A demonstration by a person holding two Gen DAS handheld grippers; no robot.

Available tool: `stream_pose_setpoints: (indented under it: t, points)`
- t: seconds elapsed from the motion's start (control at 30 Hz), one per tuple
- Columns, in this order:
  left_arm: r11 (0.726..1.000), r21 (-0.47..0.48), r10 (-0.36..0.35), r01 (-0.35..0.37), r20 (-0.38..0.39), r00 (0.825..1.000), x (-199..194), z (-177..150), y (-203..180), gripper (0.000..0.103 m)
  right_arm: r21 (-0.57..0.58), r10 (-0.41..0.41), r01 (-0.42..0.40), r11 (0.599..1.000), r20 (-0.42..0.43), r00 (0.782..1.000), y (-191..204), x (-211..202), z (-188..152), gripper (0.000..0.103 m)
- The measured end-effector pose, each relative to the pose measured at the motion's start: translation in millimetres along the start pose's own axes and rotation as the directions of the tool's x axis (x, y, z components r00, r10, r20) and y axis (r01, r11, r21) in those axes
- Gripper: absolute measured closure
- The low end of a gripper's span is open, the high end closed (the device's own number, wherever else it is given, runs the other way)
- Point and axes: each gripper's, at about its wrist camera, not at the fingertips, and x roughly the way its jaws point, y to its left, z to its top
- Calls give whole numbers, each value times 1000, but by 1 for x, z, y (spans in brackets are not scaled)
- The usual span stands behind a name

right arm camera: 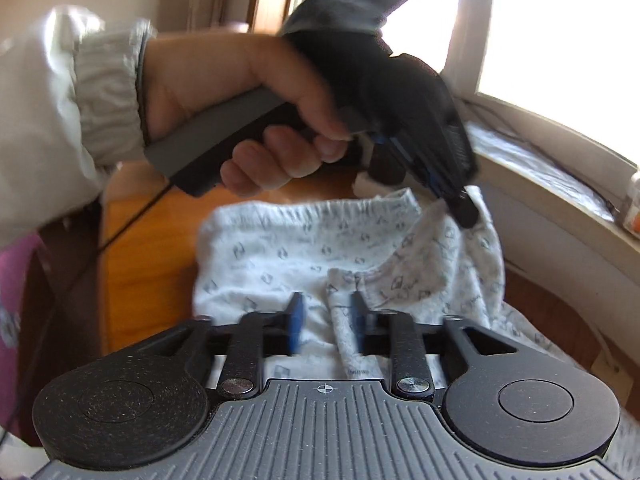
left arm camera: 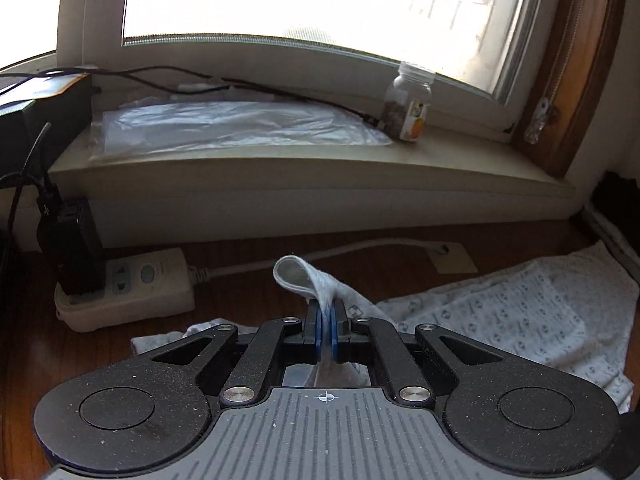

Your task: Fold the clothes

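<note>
Left gripper [left arm camera: 327,322] is clamped tight on a fold of the white patterned garment [left arm camera: 540,304], blue pads [left arm camera: 319,326] pinching the hem so it loops up over the fingertips. Right gripper [right arm camera: 326,322] is partly open; a ridge of cloth lies between its pads, against the right one, not pinched. Garment is spread on the brown wooden tabletop [left arm camera: 248,292], elastic waistband [right arm camera: 320,210] on the far side in the right wrist view. Bare hand [right arm camera: 256,112] with a pale sleeve [right arm camera: 72,108] holds the left tool. Behind: white power strip [left arm camera: 132,292], windowsill [left arm camera: 320,172], plastic sheet [left arm camera: 240,124], small jar [left arm camera: 408,104].
</note>
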Motion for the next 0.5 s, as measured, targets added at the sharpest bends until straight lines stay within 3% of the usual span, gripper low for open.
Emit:
stream_pose_setpoints:
  t: [0.13,0.33,0.37,0.43,0.5]
  points:
    - [1000,3,19,-19,-14,1000,7,-2,3,99,-22,-22,20,1000,-72,997,-4,31,0,68]
    - [1000,4,22,-22,-22,1000,8,-7,5,99,51,-32,36,998,-79,996,-21,28,-6,69]
    - [1000,3,23,-23,-25,999,8,-8,6,99,58,-30,34,998,-78,996,-22,28,-7,71]
    - [1000,1,22,-22,-25,999,7,-9,8,99,73,-21,27,997,-72,997,-25,25,-8,101]
    - [1000,1,18,-18,-18,1000,3,-9,10,99,89,-12,16,996,-52,999,-27,21,-8,101]
